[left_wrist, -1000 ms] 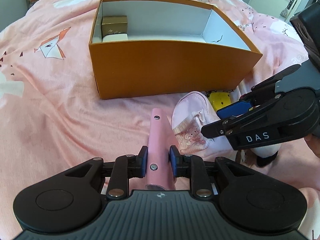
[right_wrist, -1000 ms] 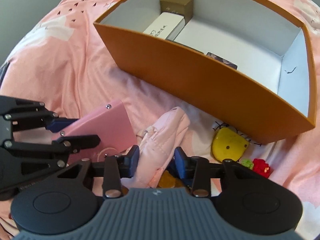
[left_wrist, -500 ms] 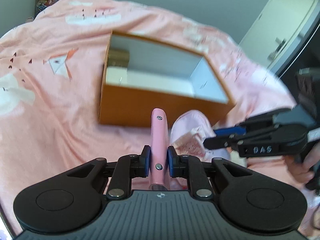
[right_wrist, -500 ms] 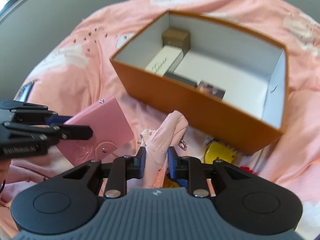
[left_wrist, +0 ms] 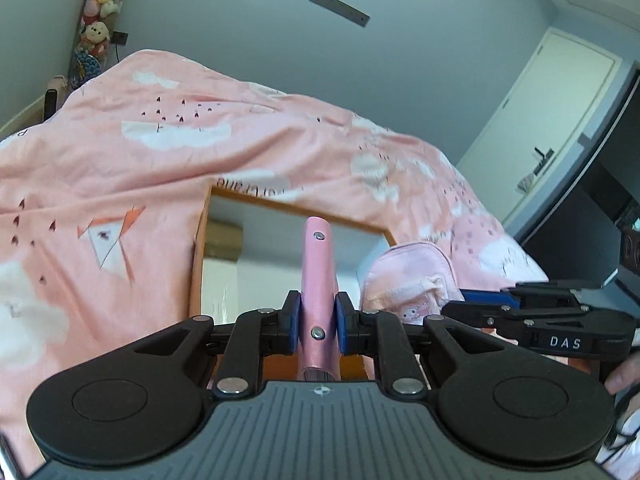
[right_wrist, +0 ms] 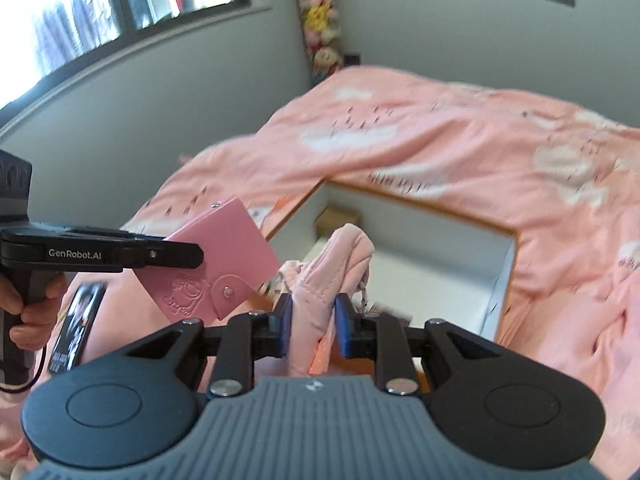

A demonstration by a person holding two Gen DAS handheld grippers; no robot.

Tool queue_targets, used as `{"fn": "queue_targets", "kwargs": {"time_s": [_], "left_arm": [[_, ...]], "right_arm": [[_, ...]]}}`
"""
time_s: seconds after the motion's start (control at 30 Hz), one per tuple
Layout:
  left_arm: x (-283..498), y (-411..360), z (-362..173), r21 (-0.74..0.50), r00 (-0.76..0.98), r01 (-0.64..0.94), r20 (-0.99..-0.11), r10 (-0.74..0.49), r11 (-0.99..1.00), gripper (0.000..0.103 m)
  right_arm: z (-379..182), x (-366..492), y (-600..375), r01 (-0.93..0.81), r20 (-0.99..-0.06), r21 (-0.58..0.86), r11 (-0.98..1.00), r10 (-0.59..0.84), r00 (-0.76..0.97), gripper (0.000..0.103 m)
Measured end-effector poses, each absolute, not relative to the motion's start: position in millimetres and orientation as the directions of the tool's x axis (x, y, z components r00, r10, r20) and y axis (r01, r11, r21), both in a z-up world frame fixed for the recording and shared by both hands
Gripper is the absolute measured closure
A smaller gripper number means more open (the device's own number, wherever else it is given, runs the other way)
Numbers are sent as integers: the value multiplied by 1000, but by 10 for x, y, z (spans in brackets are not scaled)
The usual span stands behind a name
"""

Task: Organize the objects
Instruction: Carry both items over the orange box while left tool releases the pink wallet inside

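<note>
Pink wallet (left_wrist: 318, 280): clamped edge-on in the left claw (left_wrist: 318, 322), raised off the bed, in front of the open box.
Pink fabric pouch (right_wrist: 334, 276): pinched between the right claw (right_wrist: 310, 326) pads, also airborne, just right of the wallet.
Change: a second ago both items sat low by the box's front wall; now both are lifted and the views tilt up toward the far wall.
Orange box (right_wrist: 506, 280): open on the pink bedspread (left_wrist: 100, 168), white inside; a brown carton (left_wrist: 222, 246) sits in its far left corner.
Meaning: both pickups look secure; carry phase likely under way, drop into the box next.
Risk: the pouch is soft and may sag or snag on the rim.
</note>
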State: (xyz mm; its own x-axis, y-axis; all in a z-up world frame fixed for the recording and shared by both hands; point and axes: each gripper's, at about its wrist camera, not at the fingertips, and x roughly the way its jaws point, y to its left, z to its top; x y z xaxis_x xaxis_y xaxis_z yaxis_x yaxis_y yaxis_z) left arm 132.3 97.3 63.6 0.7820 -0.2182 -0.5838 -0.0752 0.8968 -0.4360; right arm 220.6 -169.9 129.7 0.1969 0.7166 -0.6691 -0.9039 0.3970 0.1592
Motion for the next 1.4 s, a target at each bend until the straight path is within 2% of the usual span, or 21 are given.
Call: {"fn": "queue_targets", "kwargs": {"time_s": [0.17,0.33,0.57,0.83,1.13,1.3,1.4], "left_arm": [[1685,1101,547,-451,786,-116,-587,-196,885,83],[1978,1205,393,-433,775,-155,-610,-162,888,83],[2441,1189,66,-450,720,-173,-665,-199,876,83],[2999,1074,-441,-476,643,-243,-732,-228,845,83],[3221,1086,-816,-484,572,-343,-788,-230,805,83],[3237,1084,-845,-452,538,-351,-814,-218,820,80],[3230,1076,-822,-406,518,-355,-835,-184,842,70]], "right_arm": [[1217,2525,-1508,-887,-652,126,444,711,263,79],[883,2911,-1145,-865,-685,155,477,683,254,79],[528,3322,-818,-845,-718,160,510,647,255,79],[440,3588,-886,-822,-713,137,553,631,305,79],[294,3620,-890,-827,-728,116,550,614,306,79],[208,3633,-921,-819,-741,119,561,599,303,79],[197,3613,-939,-819,-743,121,560,599,300,79]]}}
